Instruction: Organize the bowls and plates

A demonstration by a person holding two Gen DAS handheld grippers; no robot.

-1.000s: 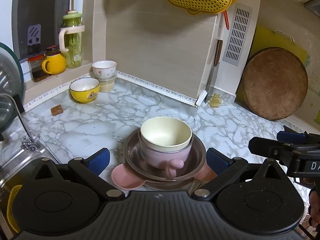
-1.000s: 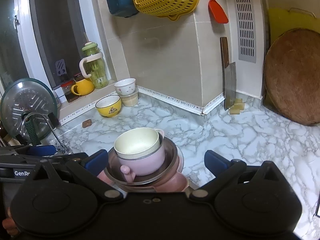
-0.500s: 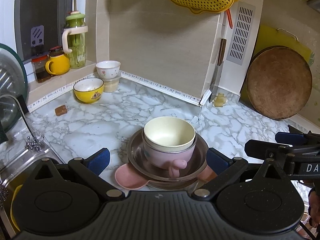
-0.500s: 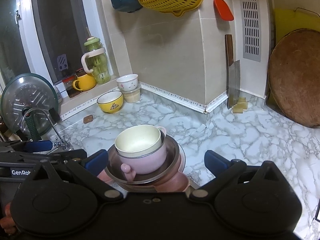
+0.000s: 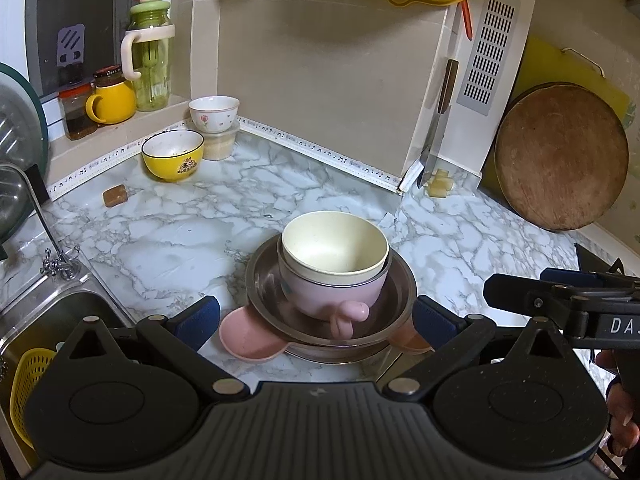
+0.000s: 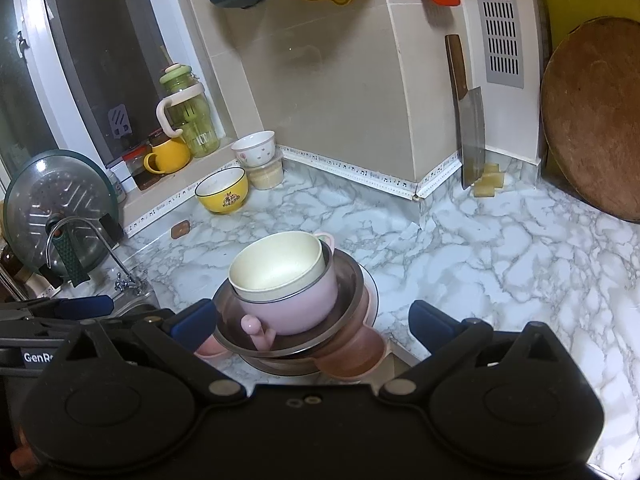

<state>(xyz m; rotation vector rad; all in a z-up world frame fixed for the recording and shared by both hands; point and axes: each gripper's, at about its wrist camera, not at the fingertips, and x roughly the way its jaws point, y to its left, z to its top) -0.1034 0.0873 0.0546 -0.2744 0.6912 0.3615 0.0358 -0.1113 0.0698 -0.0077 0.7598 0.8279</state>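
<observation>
A stack stands on the marble counter: a cream bowl (image 5: 334,246) (image 6: 276,266) nested in a pink handled bowl (image 5: 332,298) (image 6: 296,308), in a steel dish (image 5: 396,292) (image 6: 352,280), on a pink eared plate (image 5: 248,336) (image 6: 352,354). My left gripper (image 5: 316,316) is open, its blue pads either side of the stack's near edge. My right gripper (image 6: 312,318) is open too, straddling the stack from the other side. A yellow bowl (image 5: 173,155) (image 6: 222,195) and a white flowered bowl (image 5: 214,109) (image 6: 254,148) on a tub sit at the back.
A sink (image 5: 48,320) and tap (image 5: 40,216) lie to the left, with a glass lid (image 6: 56,204) beside them. A cleaver (image 6: 470,144) and a round wooden board (image 5: 560,156) lean on the back wall. A green bottle (image 5: 150,52) and yellow mug (image 5: 114,100) stand on the sill.
Both grippers have drifted slightly, so the stack sits a little further right and higher in view. Jaws stay open and the stack has not moved.
</observation>
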